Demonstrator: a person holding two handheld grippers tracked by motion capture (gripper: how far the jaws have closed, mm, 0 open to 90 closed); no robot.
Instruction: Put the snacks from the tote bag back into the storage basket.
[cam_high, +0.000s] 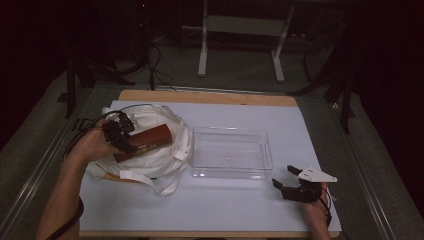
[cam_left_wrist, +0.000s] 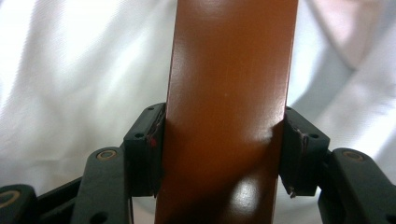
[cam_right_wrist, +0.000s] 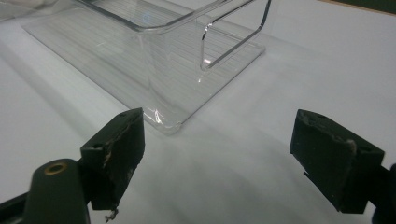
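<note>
Brown box (cam_high: 145, 141) gripped by the left gripper (cam_high: 120, 135) at the left of the high view, over a white cloth bag (cam_high: 165, 117).

In the left gripper view the box (cam_left_wrist: 229, 112) is seen running up the middle of the frame, both black pads pressed against its long sides, with white cloth (cam_left_wrist: 70, 70) behind it. A clear plastic tray (cam_high: 232, 152) is placed at the centre of the high view on the pale table cover (cam_high: 310, 130). The right gripper (cam_high: 290, 180) is held at the lower right, just beside the tray's near right corner; its jaws are spread wide with nothing between them, and the tray corner (cam_right_wrist: 163, 121) is seen beyond them.
</note>
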